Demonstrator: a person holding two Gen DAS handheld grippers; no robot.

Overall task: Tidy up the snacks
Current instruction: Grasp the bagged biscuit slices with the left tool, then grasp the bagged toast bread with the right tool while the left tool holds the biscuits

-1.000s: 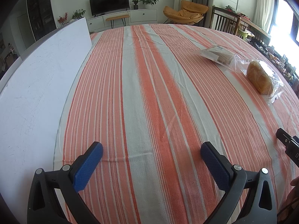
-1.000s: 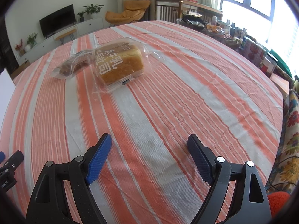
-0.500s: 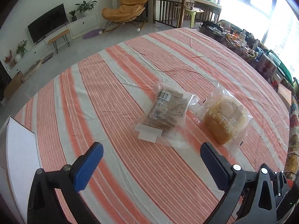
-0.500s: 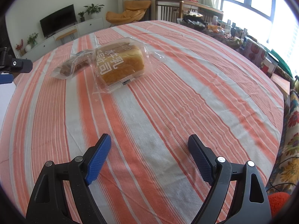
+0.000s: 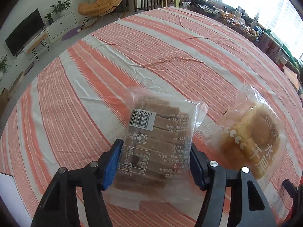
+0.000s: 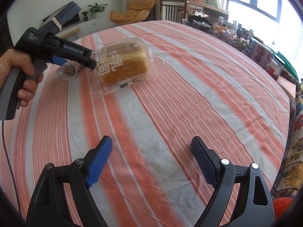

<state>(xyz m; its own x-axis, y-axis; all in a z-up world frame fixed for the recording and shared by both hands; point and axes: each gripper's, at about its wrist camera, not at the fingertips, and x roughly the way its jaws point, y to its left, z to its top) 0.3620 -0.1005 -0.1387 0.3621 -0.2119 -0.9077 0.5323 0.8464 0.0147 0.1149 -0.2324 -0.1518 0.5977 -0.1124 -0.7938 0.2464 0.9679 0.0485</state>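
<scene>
A clear packet of brown sliced cake (image 5: pixel 157 140) with a barcode lies on the striped tablecloth (image 5: pixel 94 87). My left gripper (image 5: pixel 155 164) has its blue pads on both sides of the packet, touching its wrapper. A bagged golden bread loaf (image 5: pixel 250 138) lies just right of it. In the right wrist view the left gripper (image 6: pixel 75 60) is over the brown packet (image 6: pixel 67 71), next to the loaf (image 6: pixel 123 66). My right gripper (image 6: pixel 151 158) is open and empty, low over the cloth, well short of the loaf.
A white board (image 5: pixel 7 194) lies at the table's left edge. Bottles and boxes (image 6: pixel 261 51) crowd a sideboard at the right. An orange chair (image 5: pixel 102 0) and a TV unit (image 5: pixel 24 30) stand beyond the table's far edge.
My left gripper swung from the left side of the table over to the brown packet and closed its pads onto it. The right gripper has stayed still.
</scene>
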